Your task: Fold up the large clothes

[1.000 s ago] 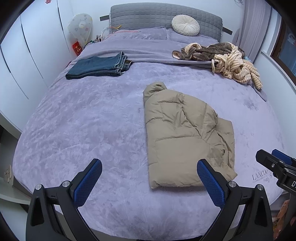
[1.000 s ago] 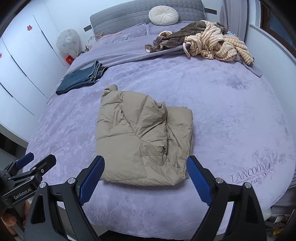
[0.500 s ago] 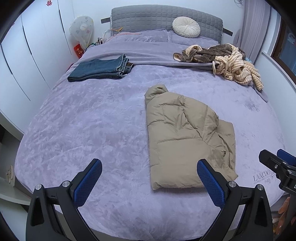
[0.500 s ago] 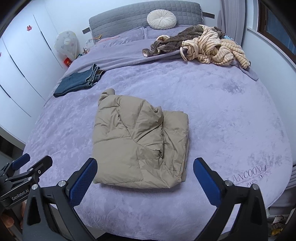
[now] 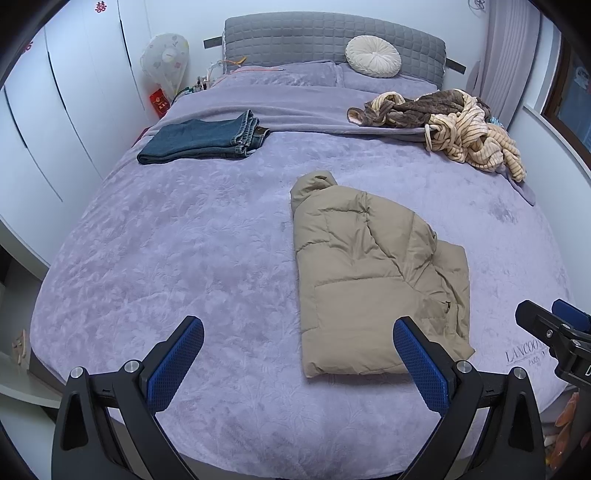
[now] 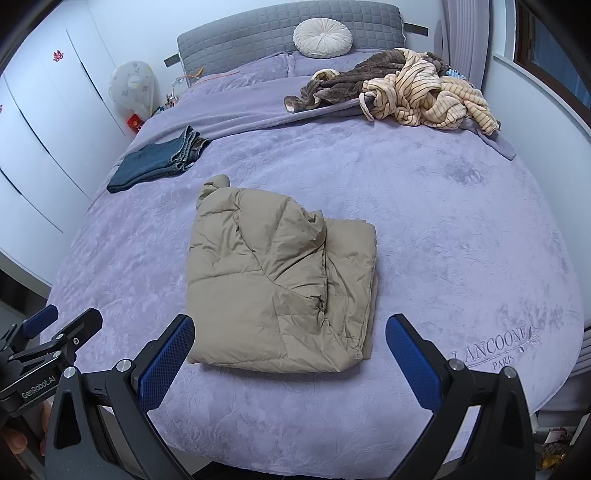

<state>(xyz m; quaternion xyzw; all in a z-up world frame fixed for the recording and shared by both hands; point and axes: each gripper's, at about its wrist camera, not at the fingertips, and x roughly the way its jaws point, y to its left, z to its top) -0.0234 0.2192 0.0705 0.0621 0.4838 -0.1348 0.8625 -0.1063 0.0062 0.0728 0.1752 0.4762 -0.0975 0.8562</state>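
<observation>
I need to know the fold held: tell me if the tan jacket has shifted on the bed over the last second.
No. The tan jacket lies folded in the same spot, keeping the same gap to the embroidered lettering on the bed cover and the same line toward the folded jeans.

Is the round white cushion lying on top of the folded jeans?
No, the round white cushion leans against the headboard, far from the folded jeans.
</observation>
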